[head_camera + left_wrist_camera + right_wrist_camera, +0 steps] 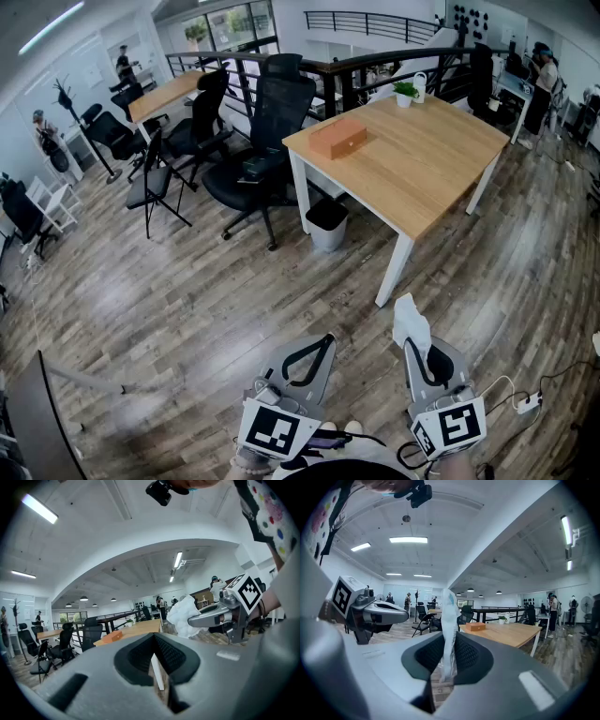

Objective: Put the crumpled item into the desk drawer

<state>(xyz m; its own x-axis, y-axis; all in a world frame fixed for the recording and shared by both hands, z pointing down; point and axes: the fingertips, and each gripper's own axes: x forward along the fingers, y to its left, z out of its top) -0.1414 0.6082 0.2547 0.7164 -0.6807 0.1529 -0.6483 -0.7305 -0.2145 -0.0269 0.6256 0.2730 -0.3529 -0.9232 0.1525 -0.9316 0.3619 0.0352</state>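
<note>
Office floorboards (187, 300) separate the pale wooden desk (412, 159) from the right gripper (417, 347), clamped on a crumpled white paper wad (410, 322) for carrying; the left gripper (323, 345) is closed, empty.

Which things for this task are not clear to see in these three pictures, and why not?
- The drawer: no view shows one; the far side and underside of the desk are hidden by its top, head view.
- The orange box: too small in every view to tell whether it opens.
- The crumpled item: its lower part is hidden inside the right gripper; material unclear.
</note>
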